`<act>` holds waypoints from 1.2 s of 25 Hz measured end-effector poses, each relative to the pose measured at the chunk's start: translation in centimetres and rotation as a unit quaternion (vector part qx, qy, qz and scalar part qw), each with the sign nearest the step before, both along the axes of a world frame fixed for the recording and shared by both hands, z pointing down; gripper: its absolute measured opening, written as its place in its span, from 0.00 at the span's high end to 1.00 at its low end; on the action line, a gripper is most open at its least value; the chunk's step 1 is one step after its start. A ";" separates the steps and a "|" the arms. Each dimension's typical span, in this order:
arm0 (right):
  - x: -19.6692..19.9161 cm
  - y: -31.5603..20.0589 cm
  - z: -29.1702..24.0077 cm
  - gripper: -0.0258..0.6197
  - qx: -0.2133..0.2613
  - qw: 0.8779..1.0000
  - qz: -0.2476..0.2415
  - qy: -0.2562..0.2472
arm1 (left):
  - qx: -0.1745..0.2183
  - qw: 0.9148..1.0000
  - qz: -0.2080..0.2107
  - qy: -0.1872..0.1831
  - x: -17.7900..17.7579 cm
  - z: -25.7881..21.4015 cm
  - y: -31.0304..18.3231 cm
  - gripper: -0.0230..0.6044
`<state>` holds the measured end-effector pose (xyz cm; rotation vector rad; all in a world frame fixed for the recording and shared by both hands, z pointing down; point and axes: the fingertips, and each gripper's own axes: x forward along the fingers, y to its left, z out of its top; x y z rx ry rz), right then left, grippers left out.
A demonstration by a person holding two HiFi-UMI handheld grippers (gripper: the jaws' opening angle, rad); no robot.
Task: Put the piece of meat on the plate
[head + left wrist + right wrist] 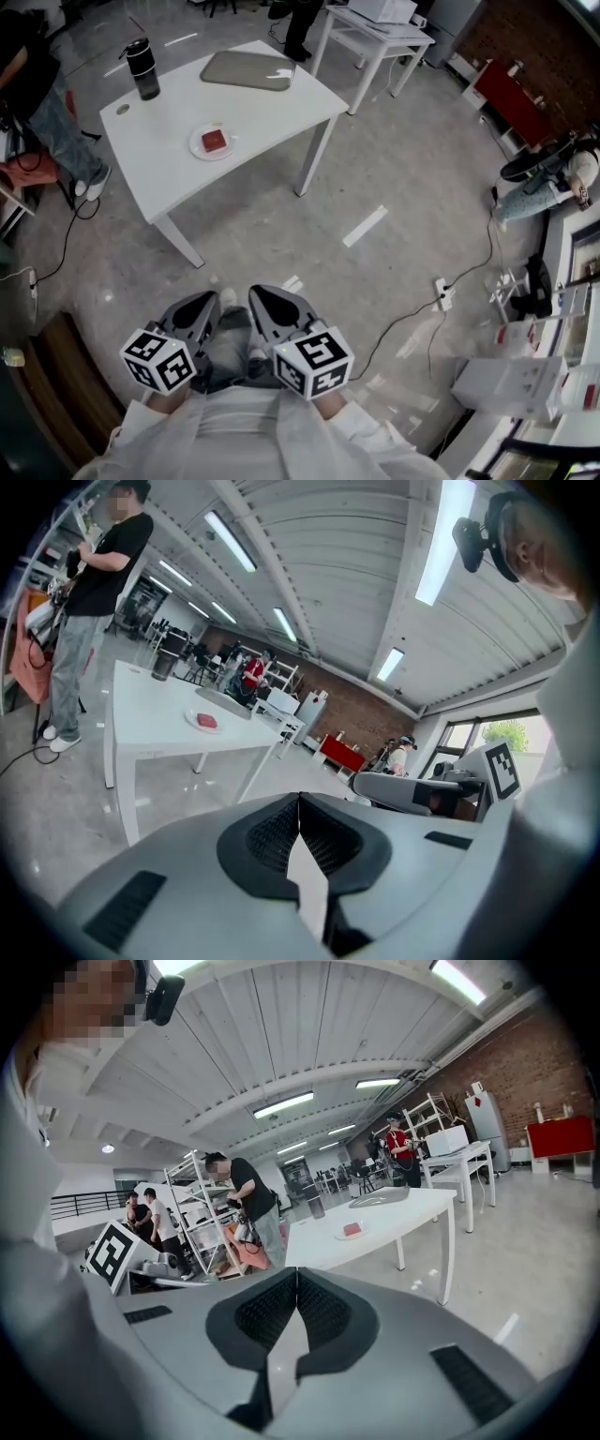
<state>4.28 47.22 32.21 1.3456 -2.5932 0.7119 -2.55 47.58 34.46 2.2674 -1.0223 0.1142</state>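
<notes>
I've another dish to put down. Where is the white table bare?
Bare: the near corner in front of the plate, and the stretch between plate and the table edge at right, short of the grey tray. Crowded: the far side, with tray and black tumbler.

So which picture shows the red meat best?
The head view: it looks down on the meat, lying on its plate. Both gripper views show it only as a small red patch, side-on and far off.

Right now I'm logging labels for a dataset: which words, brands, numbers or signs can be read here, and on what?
No readable text anywhere.
Cube on left claw, cube on right claw: black-and-white square patterns, no letters.
White boxes at the right edge: any print too small to read.
Black tumbler: no label legible.
</notes>
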 end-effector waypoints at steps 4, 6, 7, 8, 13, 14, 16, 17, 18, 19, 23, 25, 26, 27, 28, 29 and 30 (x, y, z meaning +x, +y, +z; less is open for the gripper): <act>-0.2 -5.1 0.6 0.94 -0.009 1.000 0.012 0.003 | -0.003 1.000 0.005 0.003 -0.8 -0.1 -5.4 0.95; -0.8 -8.0 0.4 0.94 -0.008 1.000 0.015 0.003 | -0.002 1.000 0.009 0.004 -1.4 -0.5 -8.4 0.95; -1.1 -9.5 0.2 0.94 -0.006 1.000 0.016 0.003 | -0.001 1.000 0.013 0.002 -1.7 -0.6 -9.7 0.95; -1.5 -10.9 0.0 0.94 -0.005 1.000 0.018 0.003 | -0.001 1.000 0.018 0.001 -1.9 -0.7 -11.0 0.95; -3.5 -17.1 -1.3 0.94 0.005 1.000 0.026 -0.002 | 0.005 0.999 0.043 -0.006 -3.1 -1.7 -16.9 0.95; -3.8 -18.1 -1.4 0.94 0.007 1.000 0.029 -0.003 | 0.008 0.999 0.048 -0.009 -3.3 -1.8 -17.9 0.95; -4.2 -19.9 -1.3 0.94 0.005 0.999 0.035 -0.006 | 0.008 0.998 0.059 -0.008 -3.6 -2.0 -19.6 0.95; -4.3 -20.6 -1.3 0.94 0.003 0.999 0.039 -0.008 | 0.006 0.998 0.064 -0.008 -3.7 -1.9 -20.3 0.95; -4.4 -21.3 -1.3 0.94 0.002 0.999 0.043 -0.010 | 0.004 0.998 0.069 -0.008 -3.8 -1.8 -21.0 0.95; -4.5 -21.9 -1.3 0.94 0.000 0.999 0.046 -0.010 | 0.002 0.997 0.073 -0.010 -3.8 -1.7 -21.6 0.95; -4.1 -23.9 -0.7 0.94 -0.012 0.998 0.060 -0.008 | -0.009 0.997 0.081 -0.009 -3.8 -1.2 -23.8 0.95; -3.8 -24.9 -0.3 0.94 -0.020 0.998 0.066 -0.007 | -0.015 0.997 0.081 -0.009 -3.8 -0.8 -24.9 0.95; -3.8 -25.4 -0.1 0.94 -0.023 0.997 0.067 -0.006 | -0.018 0.996 0.082 -0.009 -3.8 -0.7 -25.5 0.95; -3.7 -25.9 0.1 0.94 -0.026 0.997 0.068 -0.006 | -0.021 0.996 0.083 -0.010 -3.8 -0.5 -26.1 0.95; -3.6 -26.5 0.3 0.94 -0.029 0.997 0.068 -0.005 | -0.023 0.996 0.084 -0.011 -3.7 -0.2 -26.8 0.95; -3.5 -27.1 0.6 0.94 -0.031 0.997 0.067 -0.005 | -0.025 0.996 0.084 -0.012 -3.6 0.0 -27.4 0.95; -3.4 -27.9 0.9 0.94 -0.033 0.997 0.066 -0.006 | -0.027 0.996 0.083 -0.012 -3.4 0.3 -28.1 0.95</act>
